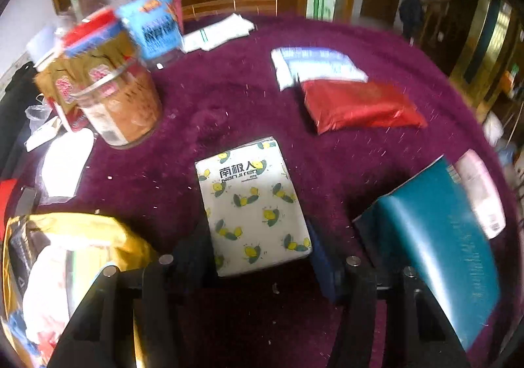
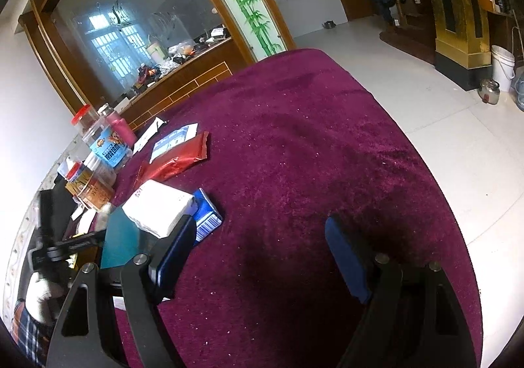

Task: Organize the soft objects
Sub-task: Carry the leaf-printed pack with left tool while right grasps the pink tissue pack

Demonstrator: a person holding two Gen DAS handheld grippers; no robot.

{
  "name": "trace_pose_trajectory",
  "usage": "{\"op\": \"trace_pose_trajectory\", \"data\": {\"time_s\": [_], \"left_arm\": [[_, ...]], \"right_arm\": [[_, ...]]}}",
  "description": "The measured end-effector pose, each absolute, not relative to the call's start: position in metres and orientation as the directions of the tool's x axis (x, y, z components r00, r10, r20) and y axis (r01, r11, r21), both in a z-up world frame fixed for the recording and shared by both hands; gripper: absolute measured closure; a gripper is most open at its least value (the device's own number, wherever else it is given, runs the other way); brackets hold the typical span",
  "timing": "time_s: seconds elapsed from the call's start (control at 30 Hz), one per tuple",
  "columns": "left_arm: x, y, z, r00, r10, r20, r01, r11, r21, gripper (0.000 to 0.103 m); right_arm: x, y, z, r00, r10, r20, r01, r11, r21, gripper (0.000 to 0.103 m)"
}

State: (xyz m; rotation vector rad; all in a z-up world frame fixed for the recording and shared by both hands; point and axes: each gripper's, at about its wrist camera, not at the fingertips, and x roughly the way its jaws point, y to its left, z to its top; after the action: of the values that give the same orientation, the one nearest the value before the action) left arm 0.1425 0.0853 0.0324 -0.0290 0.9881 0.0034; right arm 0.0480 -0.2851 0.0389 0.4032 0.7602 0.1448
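A white tissue pack with a yellow lemon print point(image 1: 253, 204) sits between the fingers of my left gripper point(image 1: 258, 253), which is shut on its near end just above the purple cloth point(image 1: 229, 99). The same pack point(image 2: 157, 207) shows at the left of the right wrist view, held over a teal book point(image 2: 119, 243). A red soft pouch point(image 1: 357, 106) and a white-and-blue pack point(image 1: 314, 65) lie farther back. My right gripper point(image 2: 258, 243) is open and empty over bare purple cloth point(image 2: 311, 145).
Clear snack jars point(image 1: 108, 89) with red lids stand at the back left. A gold bag point(image 1: 65, 263) lies at the near left. A teal book point(image 1: 439, 233) lies right, a blue barcoded box point(image 2: 208, 215) beside the pack. The table edge drops to a tiled floor point(image 2: 442, 106).
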Motion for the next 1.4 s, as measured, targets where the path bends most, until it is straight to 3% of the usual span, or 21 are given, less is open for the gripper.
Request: {"op": "trace_pose_trajectory", "data": {"time_s": [0.17, 0.4, 0.53, 0.6, 0.8, 1.0, 1.07, 1.13, 1.4], "left_arm": [[0.094, 0.087, 0.071, 0.611, -0.143, -0.778, 0.046, 0.988, -0.146, 0.043], [-0.005, 0.097, 0.111, 0.634, -0.336, -0.697, 0.183, 0.940, -0.287, 0.043], [-0.056, 0.114, 0.121, 0.640, -0.384, -0.666, 0.221, 0.922, -0.319, 0.043], [-0.070, 0.123, 0.122, 0.659, -0.379, -0.650, 0.220, 0.923, -0.315, 0.043], [-0.113, 0.165, 0.115, 0.727, -0.328, -0.603, 0.145, 0.932, -0.332, 0.043], [-0.136, 0.230, 0.098, 0.745, -0.220, -0.629, -0.016, 0.938, -0.347, 0.043], [-0.143, 0.252, 0.091, 0.745, -0.188, -0.640, -0.075, 0.930, -0.360, 0.043], [-0.152, 0.268, 0.085, 0.749, -0.168, -0.641, -0.115, 0.920, -0.375, 0.043], [-0.172, 0.305, 0.059, 0.739, -0.106, -0.665, -0.234, 0.886, -0.401, 0.043]], "right_arm": [[0.048, -0.282, 0.036, 0.710, 0.296, -0.639, -0.005, 0.910, 0.415, 0.023], [0.049, -0.254, 0.036, 0.622, 0.446, -0.644, -0.119, 0.866, 0.485, 0.023], [0.055, -0.230, 0.052, 0.564, 0.525, -0.638, -0.143, 0.823, 0.550, 0.021], [0.066, -0.217, 0.057, 0.528, 0.541, -0.655, -0.124, 0.812, 0.571, 0.016], [0.112, -0.183, 0.061, 0.498, 0.453, -0.739, -0.021, 0.859, 0.512, 0.016], [0.134, -0.155, 0.044, 0.450, 0.351, -0.821, 0.037, 0.911, 0.410, 0.016], [0.133, -0.154, 0.041, 0.454, 0.349, -0.820, 0.038, 0.912, 0.409, 0.026], [0.129, -0.155, 0.045, 0.477, 0.349, -0.806, 0.038, 0.909, 0.416, 0.029], [0.080, -0.144, 0.094, 0.565, 0.384, -0.730, -0.101, 0.911, 0.401, 0.029]]}}
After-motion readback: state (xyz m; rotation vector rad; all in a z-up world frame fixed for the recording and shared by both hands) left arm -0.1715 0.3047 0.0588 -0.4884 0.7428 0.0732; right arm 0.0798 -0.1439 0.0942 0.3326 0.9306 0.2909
